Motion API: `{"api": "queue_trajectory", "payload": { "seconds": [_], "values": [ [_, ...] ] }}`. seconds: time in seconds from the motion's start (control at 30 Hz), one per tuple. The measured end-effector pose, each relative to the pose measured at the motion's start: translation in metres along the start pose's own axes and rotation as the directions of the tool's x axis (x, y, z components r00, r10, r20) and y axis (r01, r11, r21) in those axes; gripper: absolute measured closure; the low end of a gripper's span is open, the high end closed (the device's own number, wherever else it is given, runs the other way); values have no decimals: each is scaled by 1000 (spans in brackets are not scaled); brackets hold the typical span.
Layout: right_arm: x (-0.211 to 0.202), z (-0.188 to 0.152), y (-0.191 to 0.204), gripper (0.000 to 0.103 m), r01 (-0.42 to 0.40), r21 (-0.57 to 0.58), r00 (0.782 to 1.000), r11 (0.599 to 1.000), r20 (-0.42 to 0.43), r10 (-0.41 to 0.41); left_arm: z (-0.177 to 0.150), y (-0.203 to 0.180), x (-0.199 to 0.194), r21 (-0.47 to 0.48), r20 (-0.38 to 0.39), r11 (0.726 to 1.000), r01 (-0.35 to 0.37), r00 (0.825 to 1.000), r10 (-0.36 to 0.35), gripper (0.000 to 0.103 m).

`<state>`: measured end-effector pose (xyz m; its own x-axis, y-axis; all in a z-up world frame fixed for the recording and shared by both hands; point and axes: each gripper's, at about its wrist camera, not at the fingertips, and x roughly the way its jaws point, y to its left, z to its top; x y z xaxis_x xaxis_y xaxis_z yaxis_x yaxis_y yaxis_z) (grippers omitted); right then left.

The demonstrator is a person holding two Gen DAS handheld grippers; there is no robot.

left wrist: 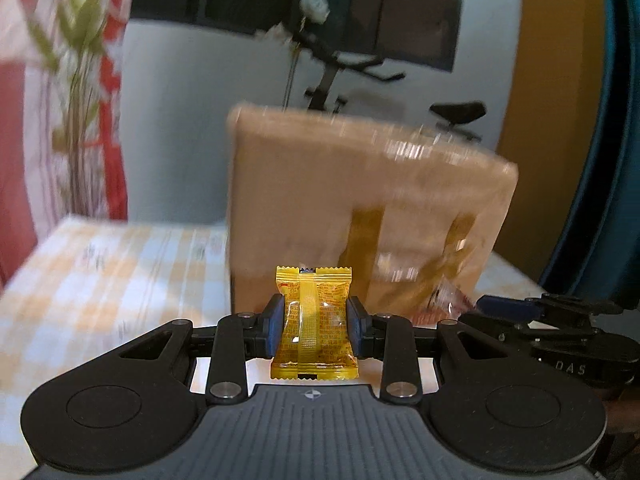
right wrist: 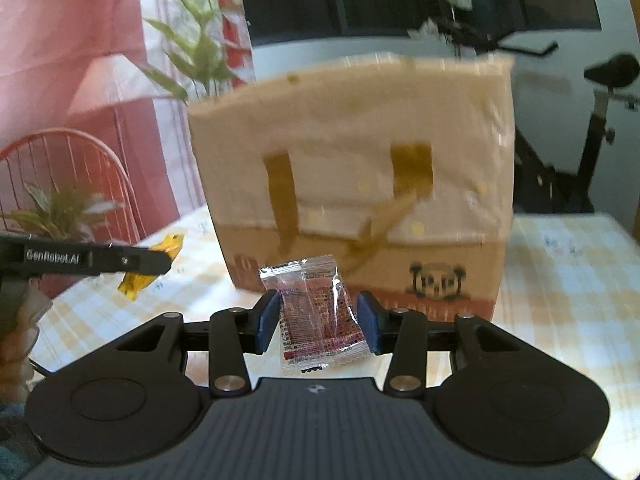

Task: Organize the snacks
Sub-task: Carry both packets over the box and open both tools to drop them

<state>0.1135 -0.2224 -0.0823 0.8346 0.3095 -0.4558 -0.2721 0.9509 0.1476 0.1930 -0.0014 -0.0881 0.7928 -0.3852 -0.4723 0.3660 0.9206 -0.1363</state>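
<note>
My left gripper is shut on a yellow snack packet, held upright between the blue pads and lifted off the table. My right gripper is shut on a clear packet with red print, tilted slightly. A tan lunch bag with olive handles and a panda print stands on the table just beyond both grippers; the same bag fills the middle of the left wrist view. The right gripper shows at the right edge there. In the right wrist view the left gripper shows at the left with the yellow packet.
The table carries an orange-and-white checked cloth. A red wire chair and leafy plants stand to the left of the table. An exercise bike stands behind the bag, below a dark window.
</note>
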Motion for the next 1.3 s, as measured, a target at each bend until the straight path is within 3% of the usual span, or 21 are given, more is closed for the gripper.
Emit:
{"api": "queue_trajectory", "payload": {
  "seconds": [0.3, 0.43, 0.63, 0.97, 1.03, 1.1, 1.17, 1.3],
  "values": [
    [-19, 68, -7, 58, -3, -26, 985, 1000, 173, 8, 87, -11, 9, 29, 153, 998, 62, 986, -66, 69],
    [-11, 104, -12, 58, 10, -43, 975, 999, 223, -1, 114, -14, 31, 45, 172, 997, 59, 983, -66, 69],
    [24, 139, -19, 58, 69, -68, 978, 995, 200, -54, 133, -7, 69, 40, 138, 999, 18, 990, -24, 69],
    [76, 142, -34, 56, 98, -33, 993, 995, 77, -95, 125, -3, 103, 61, 33, 998, -22, 999, 20, 67],
    [78, 141, -35, 54, 107, -23, 992, 994, 67, -105, 122, 0, 100, 73, 35, 997, -18, 999, 16, 59],
    [77, 141, -36, 49, 113, -19, 992, 993, 67, -111, 121, 0, 96, 81, 41, 996, -26, 999, 23, 41],
    [75, 141, -35, 38, 119, -29, 991, 992, 65, -117, 120, 1, 92, 80, 46, 996, -27, 999, 23, 33],
    [67, 142, -32, 26, 147, -35, 987, 989, 72, -144, 121, -1, 83, 72, 55, 996, -46, 998, 42, 17]
  ]
}}
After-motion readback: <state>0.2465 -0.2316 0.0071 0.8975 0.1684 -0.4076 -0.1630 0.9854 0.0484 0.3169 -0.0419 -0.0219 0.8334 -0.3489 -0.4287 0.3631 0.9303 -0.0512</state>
